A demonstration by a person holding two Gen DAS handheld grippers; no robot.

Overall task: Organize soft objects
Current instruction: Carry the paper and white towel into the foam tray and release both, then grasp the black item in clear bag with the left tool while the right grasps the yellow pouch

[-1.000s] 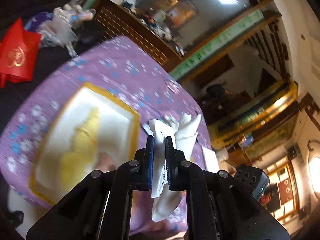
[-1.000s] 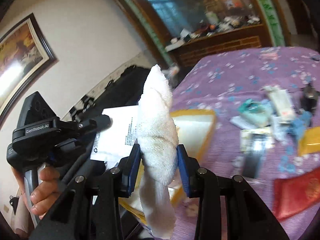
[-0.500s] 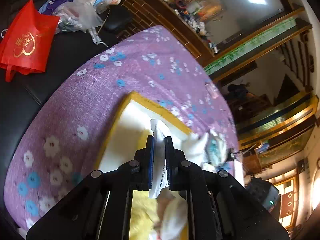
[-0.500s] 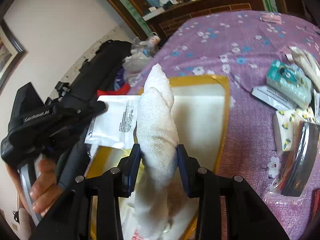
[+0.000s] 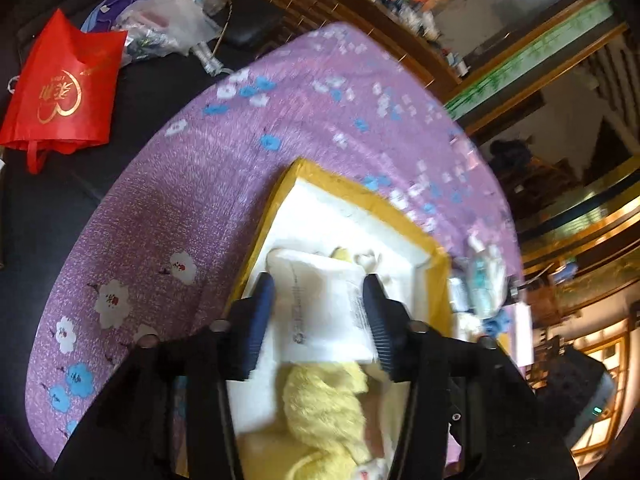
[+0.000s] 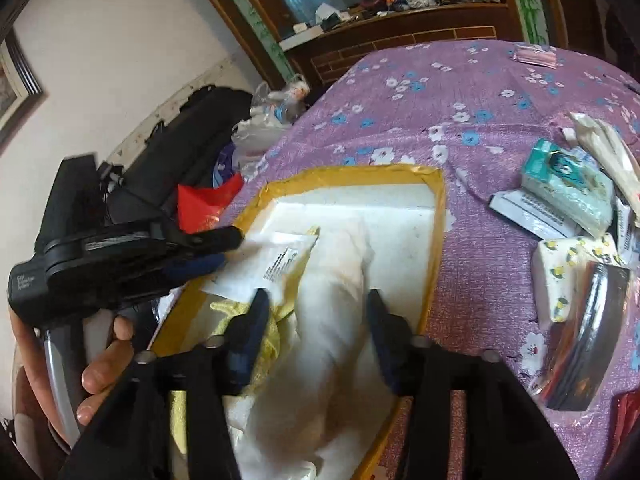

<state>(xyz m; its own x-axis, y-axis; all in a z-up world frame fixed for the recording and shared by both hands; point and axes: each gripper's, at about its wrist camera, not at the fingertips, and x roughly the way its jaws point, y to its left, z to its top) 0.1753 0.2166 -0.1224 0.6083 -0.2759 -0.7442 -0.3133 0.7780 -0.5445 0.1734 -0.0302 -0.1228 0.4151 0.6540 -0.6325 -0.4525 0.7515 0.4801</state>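
Note:
A white foam box with a yellow taped rim (image 5: 352,194) (image 6: 438,216) sits on the purple flowered tablecloth. My left gripper (image 5: 320,296) is open over the box; a white printed packet (image 5: 324,312) lies loose between its spread fingers, above a yellow fluffy cloth (image 5: 324,404). My right gripper (image 6: 314,312) is open too; the white towel (image 6: 340,320) lies in the box between its fingers. The packet (image 6: 276,264) and the yellow cloth (image 6: 272,332) also show in the right wrist view, beside the left gripper (image 6: 224,248).
Right of the box lie several tissue packs and packets (image 6: 572,200) and a shiny wrapped bundle (image 6: 592,332). A red bag (image 5: 60,92) and clear plastic bags (image 5: 176,20) lie on the dark seat beyond the table's left edge. A wooden cabinet (image 6: 400,36) stands behind.
Both grippers came down over the box and opened. The left one let go of the white packet and the right one let go of the white towel; both now lie in the box.

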